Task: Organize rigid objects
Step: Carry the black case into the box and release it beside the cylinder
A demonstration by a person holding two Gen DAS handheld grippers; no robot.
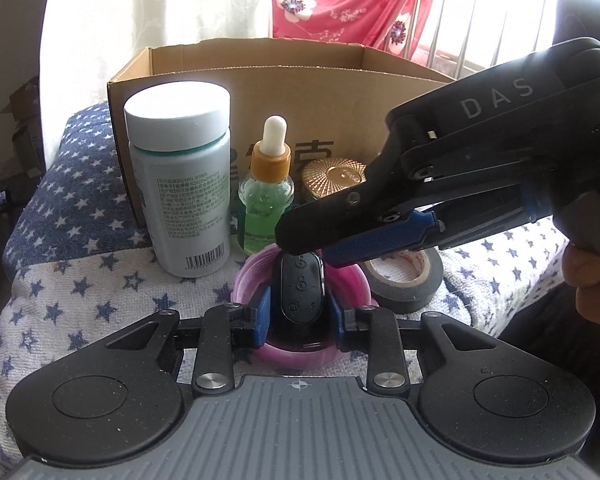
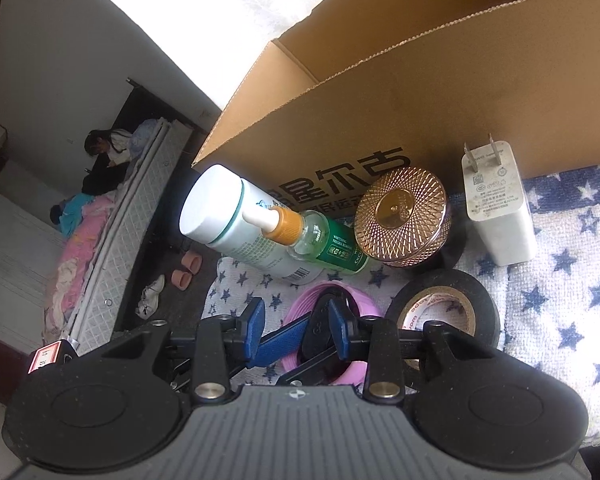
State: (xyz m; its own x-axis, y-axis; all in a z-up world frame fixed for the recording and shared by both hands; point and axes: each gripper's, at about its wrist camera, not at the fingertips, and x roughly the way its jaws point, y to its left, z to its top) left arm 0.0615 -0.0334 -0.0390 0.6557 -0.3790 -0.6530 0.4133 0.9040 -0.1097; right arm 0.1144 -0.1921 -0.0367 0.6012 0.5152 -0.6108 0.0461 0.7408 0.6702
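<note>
My left gripper (image 1: 299, 314) is shut on a black remote key (image 1: 301, 286) that stands in a pink cup (image 1: 352, 280). My right gripper (image 1: 312, 250) reaches in from the right, just above the key's top; in its own view (image 2: 296, 328) its jaws stand apart, around the key (image 2: 315, 330) and the left gripper's blue finger. A white pill bottle (image 1: 180, 184), a green dropper bottle (image 1: 265, 200), a gold-lidded jar (image 2: 404, 216), black tape (image 2: 448, 308) and a white charger (image 2: 496, 208) stand on the star towel before an open cardboard box (image 1: 300, 92).
The star-patterned towel (image 1: 80, 288) covers the surface, whose left edge drops to the floor. A bed with a person on it (image 2: 104, 152) lies beyond, at lower left. Curtains and a railing stand behind the box.
</note>
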